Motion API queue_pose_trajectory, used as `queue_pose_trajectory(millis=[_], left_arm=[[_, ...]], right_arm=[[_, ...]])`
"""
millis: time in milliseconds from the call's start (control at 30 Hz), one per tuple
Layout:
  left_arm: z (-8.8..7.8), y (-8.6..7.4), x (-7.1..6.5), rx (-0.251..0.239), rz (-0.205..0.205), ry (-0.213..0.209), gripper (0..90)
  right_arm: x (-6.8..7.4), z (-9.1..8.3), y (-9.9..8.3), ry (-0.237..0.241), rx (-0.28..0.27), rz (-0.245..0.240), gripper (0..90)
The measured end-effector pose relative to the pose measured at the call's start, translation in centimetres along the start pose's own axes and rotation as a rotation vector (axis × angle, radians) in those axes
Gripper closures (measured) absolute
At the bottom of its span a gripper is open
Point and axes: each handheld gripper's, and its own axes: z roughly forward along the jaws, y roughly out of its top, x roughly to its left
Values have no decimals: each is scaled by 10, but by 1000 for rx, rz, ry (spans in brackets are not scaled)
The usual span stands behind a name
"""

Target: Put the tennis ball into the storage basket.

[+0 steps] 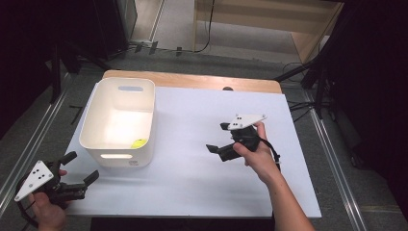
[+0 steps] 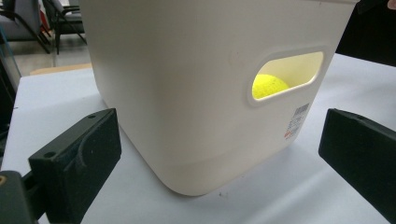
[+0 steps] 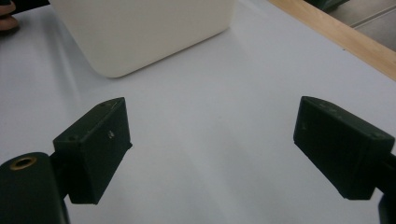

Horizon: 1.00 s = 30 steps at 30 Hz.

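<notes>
Both grippers wide open, empty.
Yellow ball (image 1: 139,143) in white bin (image 1: 91,126) at bench (image 1: 192,183) left edge; left gripper (image 1: 81,168) just beside bin, right gripper (image 1: 217,137) mid-bench. Bin's barcode label (image 2: 297,122) unreadable.

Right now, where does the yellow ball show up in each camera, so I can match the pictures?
High view: the yellow ball lies inside the white bin, at its near right corner.
Left gripper view: the ball is seen through the bin's handle cutout, right of centre.
Right gripper view: not visible; the bin's wall at top left hides the inside.
Shared landmark: the white bin.
</notes>
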Motion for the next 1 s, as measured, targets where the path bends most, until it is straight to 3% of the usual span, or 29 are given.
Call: queue_pose_trajectory(millis=[1000], left_arm=[[0,0,-1,6,2,5,0]], right_arm=[[-28,-54,-103,-137,-159,165,100]])
